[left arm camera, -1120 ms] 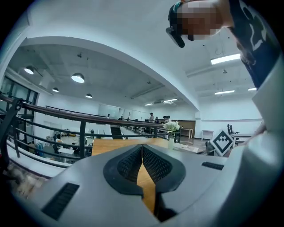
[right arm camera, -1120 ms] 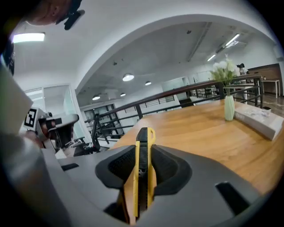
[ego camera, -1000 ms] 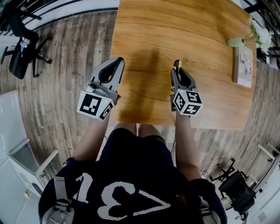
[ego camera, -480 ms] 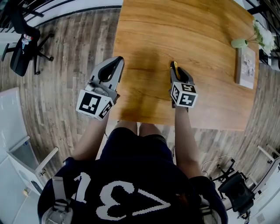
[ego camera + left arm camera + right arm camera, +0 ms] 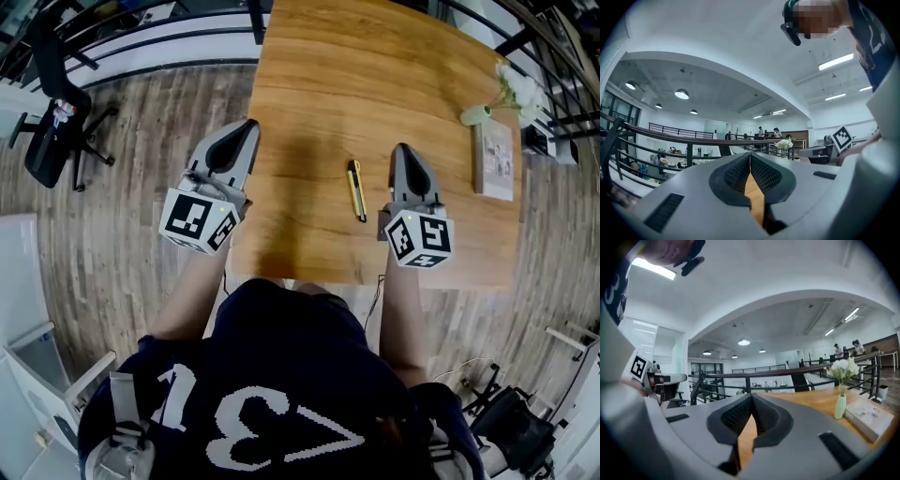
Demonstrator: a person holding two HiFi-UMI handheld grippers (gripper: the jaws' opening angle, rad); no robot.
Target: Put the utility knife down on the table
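Note:
The yellow and black utility knife [image 5: 356, 189] lies flat on the wooden table [image 5: 375, 84], lengthwise away from me, with nothing touching it. My right gripper [image 5: 402, 149] hangs just to the right of the knife, raised off the table, jaws shut and empty. In the right gripper view its tips [image 5: 751, 395] meet with only table wood behind them. My left gripper [image 5: 247, 126] hovers at the table's left edge, shut and empty; its tips [image 5: 750, 154] touch in the left gripper view. The knife is hidden from both gripper views.
A pale green vase with white flowers [image 5: 511, 94] and a framed picture [image 5: 494, 157] lie at the table's right edge; both show in the right gripper view, vase [image 5: 841, 401]. A black office chair [image 5: 52, 94] stands on the floor far left. Railings ring the room.
The right gripper let go of the knife, which now lies on the table. It rose, shifted right of the knife and shut empty. The left gripper lifted slightly.

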